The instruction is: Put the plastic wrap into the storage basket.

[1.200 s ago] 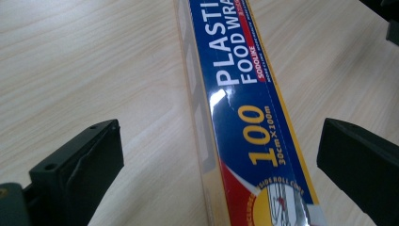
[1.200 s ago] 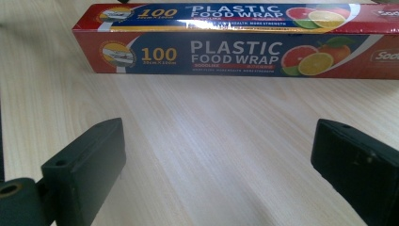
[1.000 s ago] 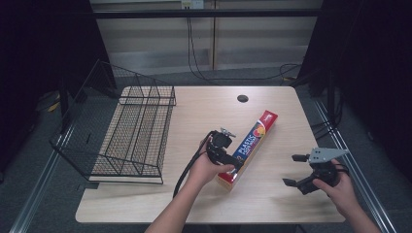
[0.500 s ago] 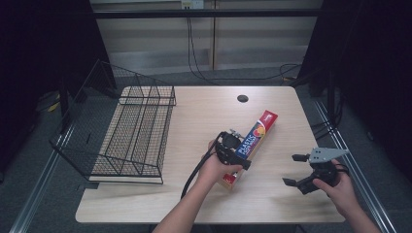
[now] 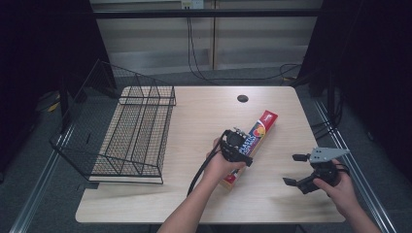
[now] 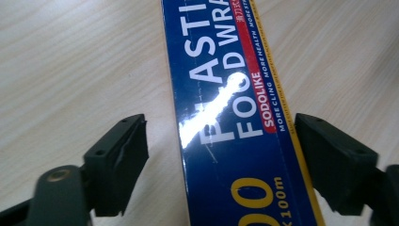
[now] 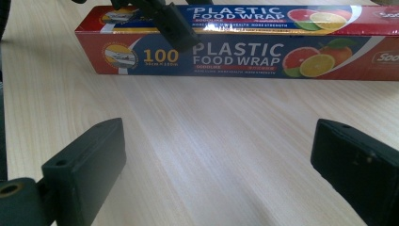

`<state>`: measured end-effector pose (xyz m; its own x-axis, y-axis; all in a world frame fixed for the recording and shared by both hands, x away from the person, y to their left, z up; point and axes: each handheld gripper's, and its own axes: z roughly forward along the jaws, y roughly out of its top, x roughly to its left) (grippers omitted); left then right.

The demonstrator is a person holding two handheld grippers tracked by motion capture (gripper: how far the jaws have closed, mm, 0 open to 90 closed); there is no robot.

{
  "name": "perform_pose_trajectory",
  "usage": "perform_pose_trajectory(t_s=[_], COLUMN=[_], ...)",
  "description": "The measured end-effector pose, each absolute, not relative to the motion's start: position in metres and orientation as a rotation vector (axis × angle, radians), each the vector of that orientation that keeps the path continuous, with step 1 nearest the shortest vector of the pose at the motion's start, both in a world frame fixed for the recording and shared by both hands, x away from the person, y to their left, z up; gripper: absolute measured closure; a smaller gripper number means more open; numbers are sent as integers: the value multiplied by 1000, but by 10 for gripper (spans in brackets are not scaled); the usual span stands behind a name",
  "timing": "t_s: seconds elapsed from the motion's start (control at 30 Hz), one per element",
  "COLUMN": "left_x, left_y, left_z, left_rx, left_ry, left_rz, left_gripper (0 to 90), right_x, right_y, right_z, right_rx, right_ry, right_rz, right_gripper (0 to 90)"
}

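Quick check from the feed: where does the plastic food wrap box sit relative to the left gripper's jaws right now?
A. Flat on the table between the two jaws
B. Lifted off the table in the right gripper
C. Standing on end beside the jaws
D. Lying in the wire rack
A: in the left gripper view the plastic food wrap box lies flat on the table, with one jaw of the left gripper on each side.

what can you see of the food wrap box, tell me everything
The food wrap box is long, slim, glossy cardboard, red and blue, printed "PLASTIC FOOD WRAP", "100" and citrus fruit pictures. It lies flat and slanted on the wooden table, right of the wire basket. The left gripper straddles it; its jaws have just been closing, with a gap on one side.
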<state>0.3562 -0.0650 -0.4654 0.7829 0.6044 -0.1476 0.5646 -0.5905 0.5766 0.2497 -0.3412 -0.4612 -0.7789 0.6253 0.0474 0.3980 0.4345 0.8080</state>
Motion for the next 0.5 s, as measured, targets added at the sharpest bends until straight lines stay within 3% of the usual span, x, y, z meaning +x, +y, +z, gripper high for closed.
perform_pose_trajectory(t_s=[0.2, 0.5], left_x=[355, 356], left_y=[-67, -51], left_z=[-465, -460], left_rx=[2362, 2391], left_ry=[857, 911], left_rz=[44, 17], left_gripper=[327, 378], right_x=[249, 247], right_y=[-340, -342], right_z=[-460, -460], right_rx=[859, 862], right_ry=[2431, 2428], right_rz=[1270, 1269], right_gripper=[36, 37])
